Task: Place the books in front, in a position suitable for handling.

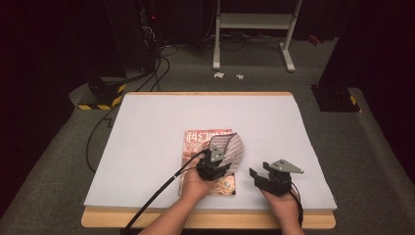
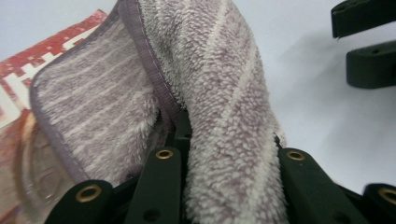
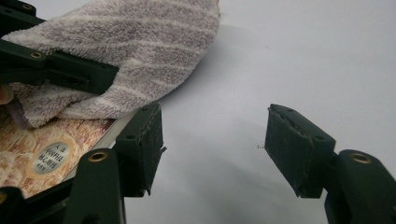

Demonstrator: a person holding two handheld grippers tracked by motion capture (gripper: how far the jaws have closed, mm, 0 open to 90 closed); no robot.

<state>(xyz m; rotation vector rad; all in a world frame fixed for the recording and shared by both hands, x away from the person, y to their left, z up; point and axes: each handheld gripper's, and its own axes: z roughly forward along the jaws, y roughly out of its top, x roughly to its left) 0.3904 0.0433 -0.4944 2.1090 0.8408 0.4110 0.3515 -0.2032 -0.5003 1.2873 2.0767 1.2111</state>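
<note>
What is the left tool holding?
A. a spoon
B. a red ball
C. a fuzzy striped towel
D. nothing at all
C: the left tool is pinched shut on a fuzzy striped towel, which hangs over the magazine on the table.

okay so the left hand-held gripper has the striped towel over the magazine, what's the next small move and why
Probably draw the towel a little further across the magazine cover. The left hand-held gripper is shut on a bunched fold of it, part of the towel already lies on the cover, and the right hand-held gripper waits open and empty on the white table cover beside it.
</note>
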